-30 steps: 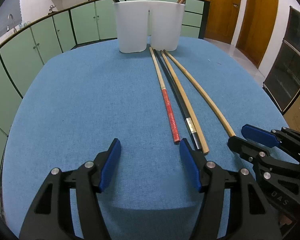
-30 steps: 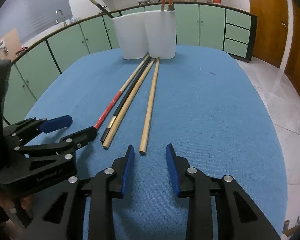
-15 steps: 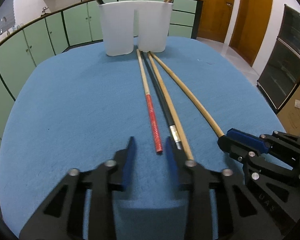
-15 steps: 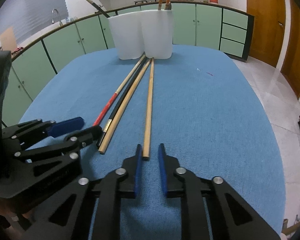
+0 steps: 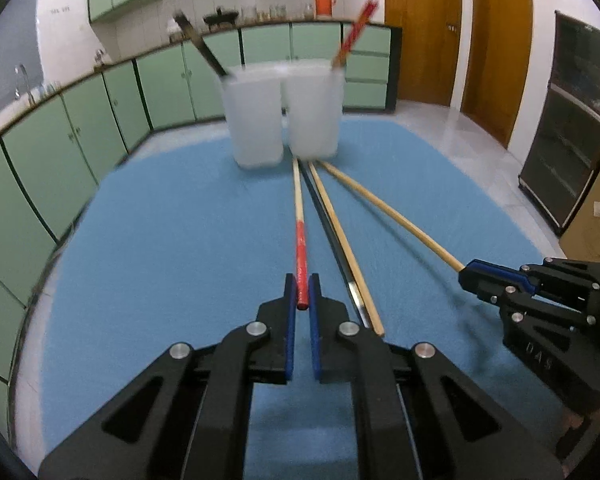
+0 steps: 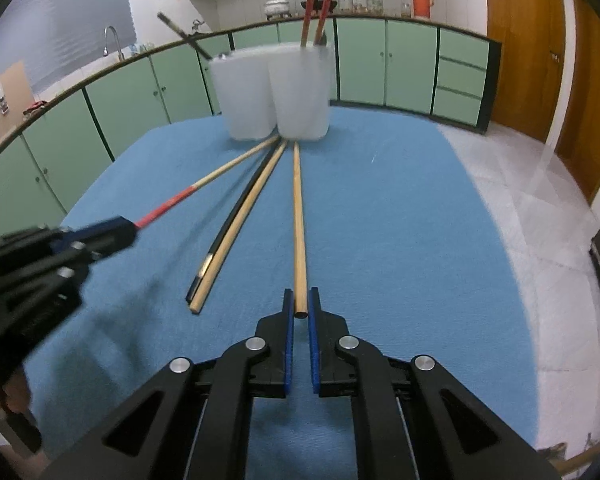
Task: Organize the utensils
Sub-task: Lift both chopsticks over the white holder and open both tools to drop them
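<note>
A: What does the left gripper (image 5: 302, 294) hold?

B: It is clenched on the near end of the red-tipped chopstick (image 5: 301, 256). This stick runs straight ahead from the gripper toward the white holder (image 5: 284, 114), which stands far in front on the blue worktop (image 5: 160, 248).

A: And the right gripper (image 6: 301, 307)?

B: It is also closed, grasping the end of the plain wooden chopstick (image 6: 298, 216). This one also points forward to the holder.

A: Where are the other sticks?

B: Between the two grippers lie a black chopstick (image 6: 228, 228) and a second wooden chopstick (image 6: 244, 220), touching each other along their length. From the right gripper they are ahead and to its left. Their far ends reach near the foot of the holder.

A: Is something inside the holder?

B: Yes, two red chopsticks (image 6: 318, 4) stand in its right compartment, and one dark stick (image 6: 184, 40) leans out of the left one.
</note>
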Motion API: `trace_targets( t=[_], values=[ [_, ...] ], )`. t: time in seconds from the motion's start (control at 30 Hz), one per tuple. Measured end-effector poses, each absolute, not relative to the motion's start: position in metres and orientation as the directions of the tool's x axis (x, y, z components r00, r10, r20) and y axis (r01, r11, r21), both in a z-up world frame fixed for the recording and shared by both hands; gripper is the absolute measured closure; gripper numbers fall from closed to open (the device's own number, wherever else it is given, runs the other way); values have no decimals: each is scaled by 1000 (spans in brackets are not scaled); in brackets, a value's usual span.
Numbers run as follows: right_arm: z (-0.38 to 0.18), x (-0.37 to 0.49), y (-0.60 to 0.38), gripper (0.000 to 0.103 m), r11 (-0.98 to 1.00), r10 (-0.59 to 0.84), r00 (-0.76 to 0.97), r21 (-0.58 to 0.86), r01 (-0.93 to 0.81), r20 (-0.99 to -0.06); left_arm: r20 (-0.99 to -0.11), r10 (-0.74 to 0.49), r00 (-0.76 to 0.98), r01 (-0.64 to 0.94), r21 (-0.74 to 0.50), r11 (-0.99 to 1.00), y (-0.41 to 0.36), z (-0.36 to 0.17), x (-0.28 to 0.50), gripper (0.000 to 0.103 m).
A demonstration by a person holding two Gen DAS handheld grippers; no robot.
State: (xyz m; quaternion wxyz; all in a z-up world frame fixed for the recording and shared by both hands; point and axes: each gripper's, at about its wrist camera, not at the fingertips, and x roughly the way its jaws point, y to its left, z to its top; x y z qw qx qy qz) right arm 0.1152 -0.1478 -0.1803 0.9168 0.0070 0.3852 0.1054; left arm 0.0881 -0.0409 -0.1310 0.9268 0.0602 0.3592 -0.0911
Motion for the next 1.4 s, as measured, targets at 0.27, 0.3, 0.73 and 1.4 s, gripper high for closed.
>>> trace_targets(
  t=[0.27, 0.3, 0.73, 1.4],
  values=[
    [-124, 109, -163, 96, 977, 196, 746, 58, -208, -637, -556, -140, 819, 194, 39, 980, -29, -68, 78, 98],
    [-116, 109, -165, 96, 976, 200, 753, 61, -209, -626, -537, -146, 831, 194, 33, 980, -29, -59, 78, 98],
    [-34, 122, -179, 97, 954, 300, 819, 140, -267, -489, -418, -221, 881, 238, -13, 971, -35, 2, 83, 98],
    [26, 151, -171, 97, 929, 369, 844, 126, -348, -390, -321, -243, 916, 249, -23, 968, -33, 46, 99, 98]
  ],
)
